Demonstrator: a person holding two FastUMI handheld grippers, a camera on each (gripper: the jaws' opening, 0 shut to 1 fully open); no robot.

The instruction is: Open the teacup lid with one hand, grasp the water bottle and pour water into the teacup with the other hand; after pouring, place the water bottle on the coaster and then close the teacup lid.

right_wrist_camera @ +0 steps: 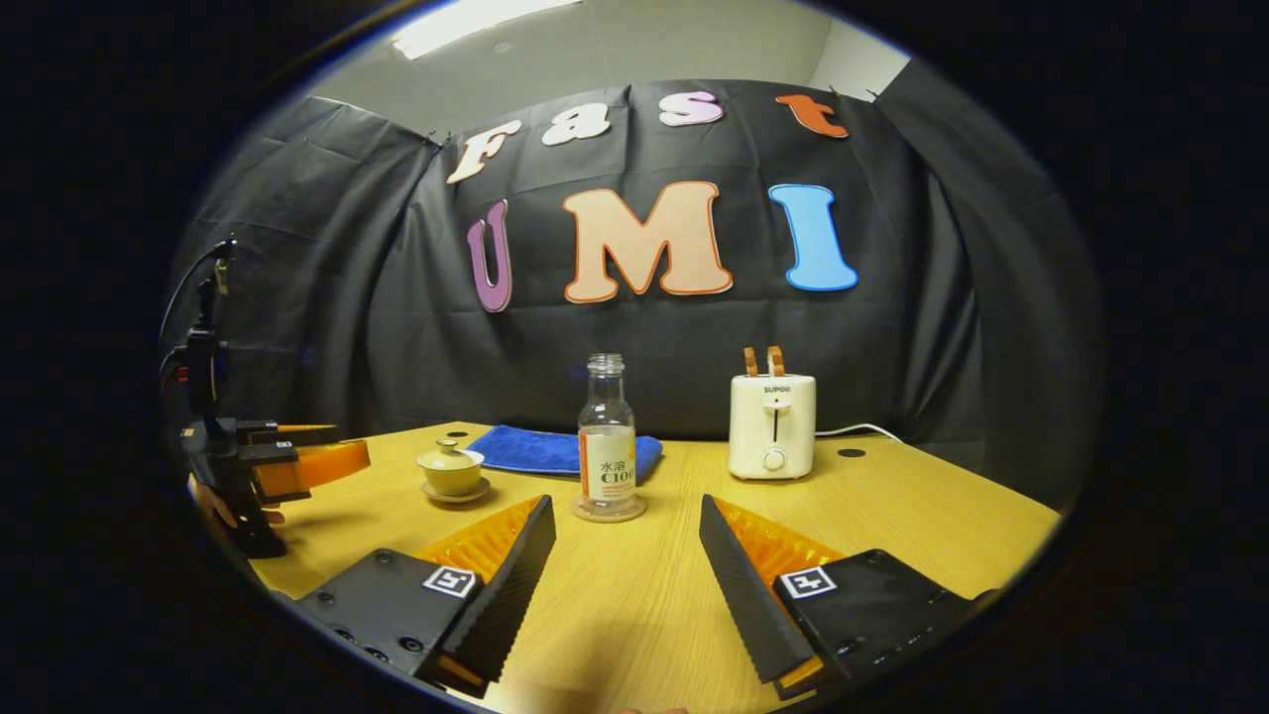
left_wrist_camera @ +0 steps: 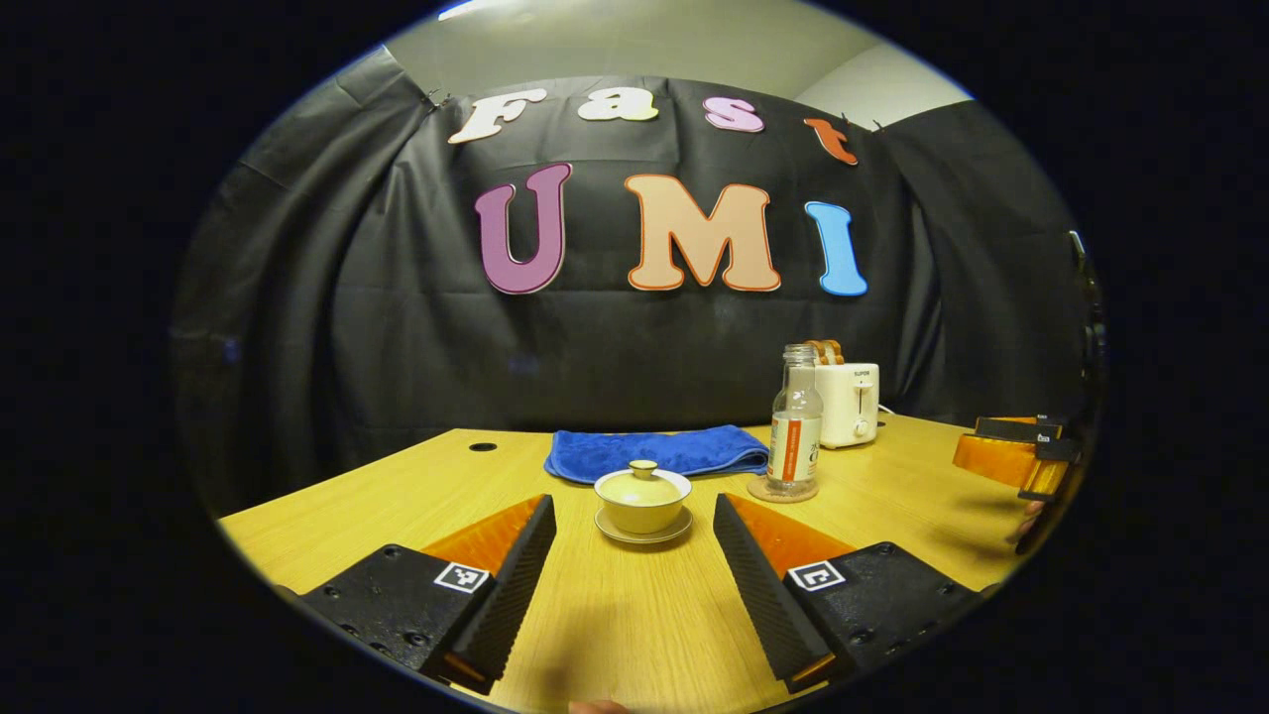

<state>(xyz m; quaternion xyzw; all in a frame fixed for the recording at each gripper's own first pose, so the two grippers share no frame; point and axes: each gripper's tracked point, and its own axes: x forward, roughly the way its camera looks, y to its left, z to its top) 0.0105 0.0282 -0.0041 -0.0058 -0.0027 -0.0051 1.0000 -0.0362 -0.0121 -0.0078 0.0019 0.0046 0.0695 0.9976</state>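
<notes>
A small cream teacup (left_wrist_camera: 642, 506) with its lid (left_wrist_camera: 642, 483) on sits on a saucer on the wooden table (left_wrist_camera: 615, 625). My left gripper (left_wrist_camera: 634, 570) is open just in front of it, the cup centred beyond the fingertips. To the cup's right a clear uncapped water bottle (left_wrist_camera: 795, 424) stands on a round coaster (left_wrist_camera: 782, 490). In the right gripper view the bottle (right_wrist_camera: 607, 436) stands on the coaster (right_wrist_camera: 608, 510) straight ahead of my open right gripper (right_wrist_camera: 627, 560). The teacup (right_wrist_camera: 450, 470) is off to the left there, near the left gripper (right_wrist_camera: 297, 458).
A folded blue cloth (left_wrist_camera: 656, 451) lies behind the cup. A cream toaster (right_wrist_camera: 772, 424) stands at the back right, its cable trailing right. Small round holes (left_wrist_camera: 483, 447) mark the tabletop. The black cloth wall closes off the back.
</notes>
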